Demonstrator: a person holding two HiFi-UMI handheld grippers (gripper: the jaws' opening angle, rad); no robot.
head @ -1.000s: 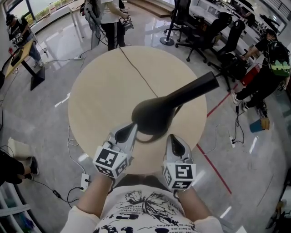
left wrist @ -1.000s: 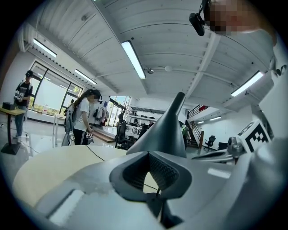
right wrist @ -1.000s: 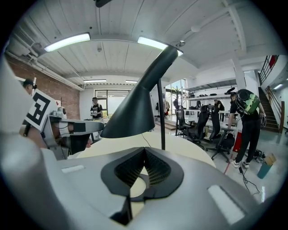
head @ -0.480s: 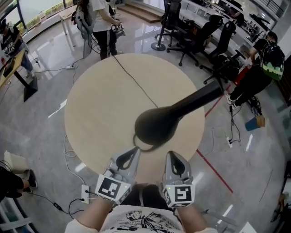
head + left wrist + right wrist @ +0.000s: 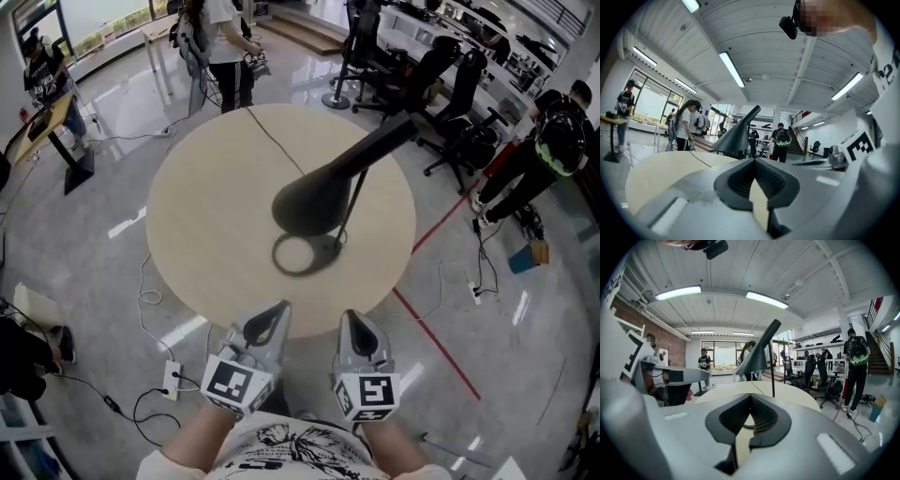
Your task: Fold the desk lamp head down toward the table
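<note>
A black desk lamp stands on the round beige table [image 5: 206,225]. Its cone head [image 5: 314,195] points down-left over the ring-shaped base [image 5: 302,254], with a thin pole [image 5: 354,202] behind. Both grippers hang short of the table's near edge, apart from the lamp. My left gripper [image 5: 277,311] and right gripper [image 5: 350,319] are shut with nothing in them. In the left gripper view the lamp head [image 5: 737,136] rises beyond the shut left gripper [image 5: 753,161]. In the right gripper view the head [image 5: 754,359] and pole [image 5: 772,373] stand beyond the shut right gripper [image 5: 750,397].
A black cable [image 5: 277,148] runs from the lamp across the table to its far edge. A person [image 5: 225,47] stands beyond the table. Office chairs [image 5: 441,75] crowd the upper right. Cables and a power strip [image 5: 172,376] lie on the floor at lower left.
Both grippers have drawn back from the lamp's base toward the person, past the table's near edge. The lamp now sits farther from them, its head still raised.
</note>
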